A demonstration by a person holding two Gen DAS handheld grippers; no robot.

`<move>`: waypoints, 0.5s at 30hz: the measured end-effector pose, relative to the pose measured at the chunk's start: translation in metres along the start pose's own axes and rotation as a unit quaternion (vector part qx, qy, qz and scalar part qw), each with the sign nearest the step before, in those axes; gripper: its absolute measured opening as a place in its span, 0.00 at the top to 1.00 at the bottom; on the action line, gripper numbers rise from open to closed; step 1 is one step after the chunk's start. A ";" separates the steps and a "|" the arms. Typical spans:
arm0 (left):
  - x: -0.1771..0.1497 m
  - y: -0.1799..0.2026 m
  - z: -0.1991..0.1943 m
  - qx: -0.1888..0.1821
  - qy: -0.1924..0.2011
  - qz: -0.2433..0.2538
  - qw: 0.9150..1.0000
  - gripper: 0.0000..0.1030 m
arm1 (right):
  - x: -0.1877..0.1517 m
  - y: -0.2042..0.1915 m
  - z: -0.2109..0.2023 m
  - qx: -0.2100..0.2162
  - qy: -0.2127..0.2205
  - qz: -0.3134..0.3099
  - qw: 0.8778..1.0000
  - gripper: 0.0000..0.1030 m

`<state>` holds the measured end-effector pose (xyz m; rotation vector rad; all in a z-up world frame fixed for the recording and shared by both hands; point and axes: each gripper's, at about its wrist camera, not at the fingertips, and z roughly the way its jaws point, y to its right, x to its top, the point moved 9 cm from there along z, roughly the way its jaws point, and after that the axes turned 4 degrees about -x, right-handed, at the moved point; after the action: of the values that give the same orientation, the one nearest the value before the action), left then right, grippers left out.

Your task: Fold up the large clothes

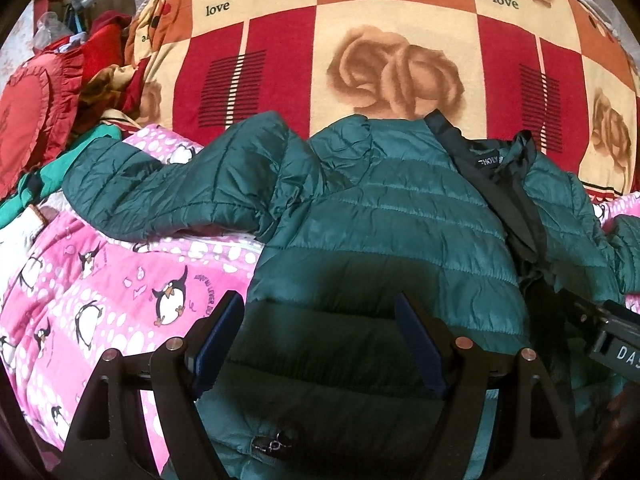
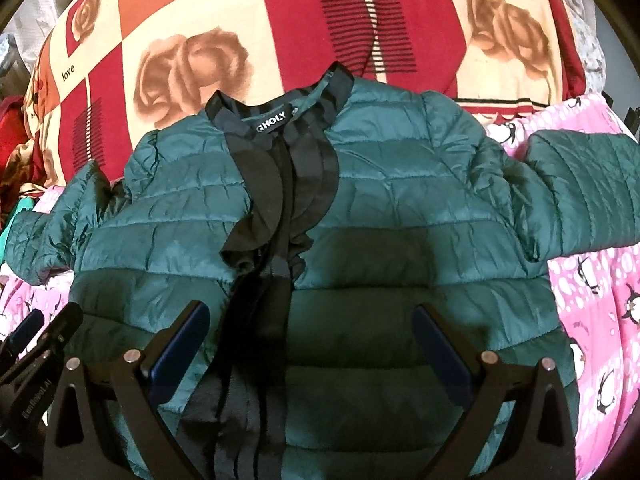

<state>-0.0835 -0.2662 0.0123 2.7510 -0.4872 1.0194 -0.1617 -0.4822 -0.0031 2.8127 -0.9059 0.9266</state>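
Observation:
A dark green quilted puffer jacket point(image 2: 400, 208) with a black ruffled front placket point(image 2: 272, 216) lies face up and spread flat on a pink penguin blanket point(image 1: 100, 280). Its sleeves stretch out to both sides. It also shows in the left wrist view point(image 1: 380, 216). My left gripper point(image 1: 320, 312) is open and empty above the jacket's lower left panel. My right gripper point(image 2: 312, 320) is open and empty above the lower front, straddling the placket's right side. The left gripper's body shows at the right wrist view's lower left point(image 2: 36, 360).
A big red, orange and cream rose-print quilt point(image 1: 360, 40) is piled behind the collar. Red cushions and crumpled clothes point(image 1: 52, 92) lie at the far left. Pink blanket shows on both sides of the jacket point(image 2: 592, 320).

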 end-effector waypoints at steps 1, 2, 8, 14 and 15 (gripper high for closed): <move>0.001 -0.001 0.000 0.000 0.001 -0.001 1.000 0.52 | 0.000 -0.001 0.001 0.001 -0.001 -0.001 1.000 0.00; 0.001 -0.002 0.000 0.000 0.001 -0.002 1.000 0.52 | 0.000 -0.001 0.001 0.001 -0.001 -0.001 1.000 0.00; 0.004 -0.004 0.002 0.001 0.000 -0.006 1.000 0.52 | 0.000 -0.005 0.003 0.006 -0.002 -0.004 1.000 0.00; 0.004 -0.005 0.002 0.002 0.000 -0.007 1.000 0.52 | 0.000 -0.006 0.004 0.005 -0.001 -0.007 1.000 0.00; 0.004 -0.006 0.002 0.001 0.000 -0.009 1.000 0.52 | 0.000 -0.006 0.004 0.006 -0.001 -0.007 1.000 0.00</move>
<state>-0.0770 -0.2625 0.0130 2.7525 -0.4609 1.0159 -0.1564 -0.4776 -0.0055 2.8260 -0.8832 0.9299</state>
